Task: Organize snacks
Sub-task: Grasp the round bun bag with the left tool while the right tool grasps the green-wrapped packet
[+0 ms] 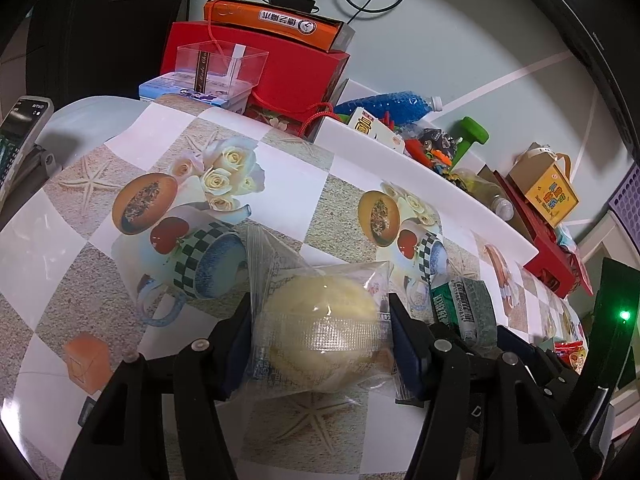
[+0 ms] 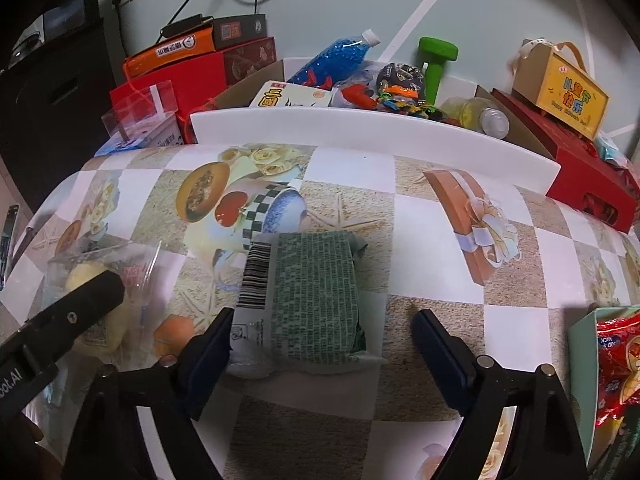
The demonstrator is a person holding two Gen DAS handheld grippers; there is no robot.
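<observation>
the left tongs [image 1: 320,344] are clenched on a clear-wrapped pale yellow bun [image 1: 322,332], with a dark pad pressed against each side of the wrapper. the bun rests low over the tabletop [image 1: 100,264], which is covered by a checked cloth printed with roses, melon halves and starfish. in the right wrist view the same bun [image 2: 94,280] sits at the left edge, partly behind one black finger of the left tongs.

the right tongs [image 2: 322,354] stand released around a green snack packet [image 2: 316,296] that lies flat on the tabletop, barcode panel on its left. the left pad is right at the packet's near-left corner, though i cannot tell if it touches; the right pad stands clear of it with bare cloth between. from the left wrist view the green snack packet [image 1: 464,308] shows just to the right of the bun.

behind a white board [image 2: 372,132] at the far edge of the tabletop lies a cardboard box of odds and ends: a bottle of blue beads [image 2: 332,56], a green dumbbell [image 2: 436,60], and a yellow gift box [image 2: 568,96]. red boxes [image 1: 296,64] and an orange case [image 1: 276,22] are stacked to the left. a red snack bag [image 2: 616,368] lies at the right edge.
</observation>
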